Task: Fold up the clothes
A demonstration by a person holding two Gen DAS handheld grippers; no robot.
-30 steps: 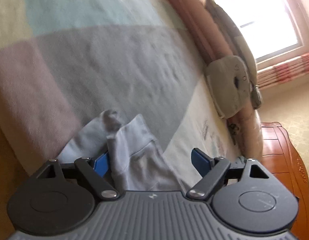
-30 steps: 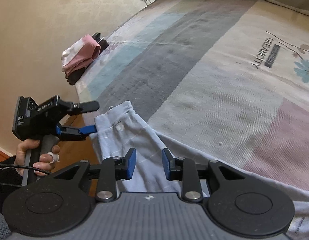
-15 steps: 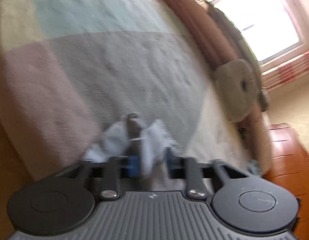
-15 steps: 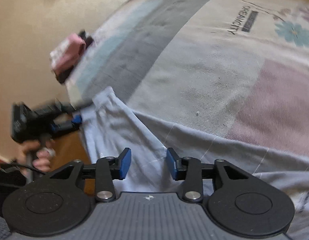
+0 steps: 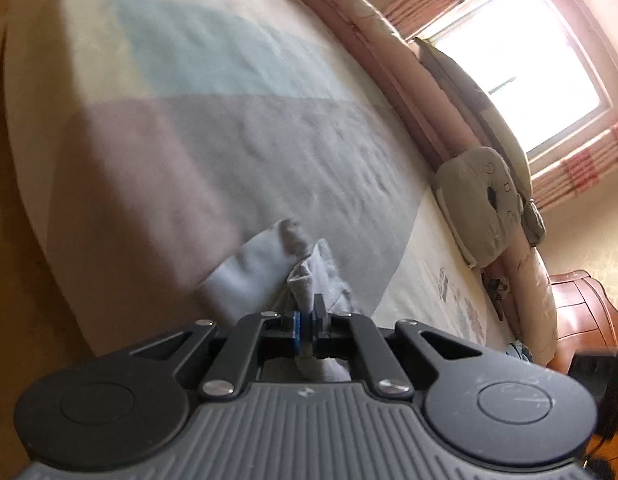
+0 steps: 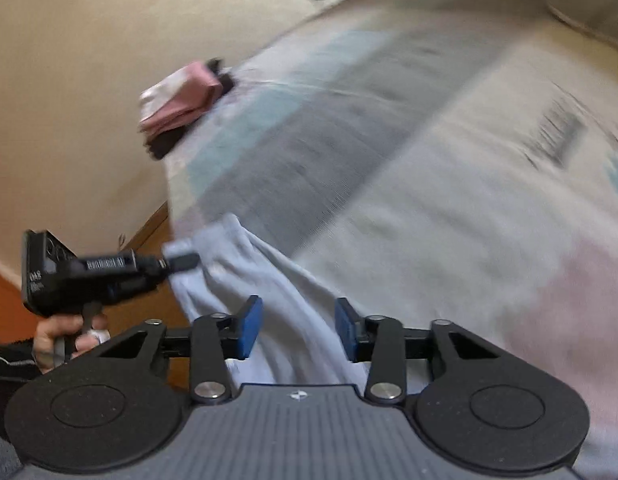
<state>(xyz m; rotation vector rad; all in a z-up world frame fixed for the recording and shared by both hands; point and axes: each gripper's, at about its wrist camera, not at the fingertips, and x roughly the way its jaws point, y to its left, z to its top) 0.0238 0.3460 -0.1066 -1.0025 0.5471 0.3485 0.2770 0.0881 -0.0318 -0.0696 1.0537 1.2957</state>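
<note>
A light blue garment (image 5: 249, 276) lies at the near edge of the bed and hangs over it. My left gripper (image 5: 307, 312) is shut on a bunched fold of its edge. From the right wrist view, the left gripper (image 6: 181, 262) pinches the garment's (image 6: 277, 292) far corner, with a hand (image 6: 65, 336) on its handle. My right gripper (image 6: 299, 328) hovers over the cloth. Its jaws are closing, with the garment between the blue pads (image 6: 249, 330), which stand apart from it.
The bed has a pastel patchwork sheet (image 5: 269, 140). A stack of folded pink and dark clothes (image 6: 181, 100) sits at the bed's far corner. Pillows (image 5: 481, 208) line the headboard side under a bright window (image 5: 529, 80). A wooden nightstand (image 5: 581, 308) stands beyond.
My left gripper went from wide open around the garment's edge to shut on it, and moved with it. The right gripper's jaws stand a little wider than a second ago.
</note>
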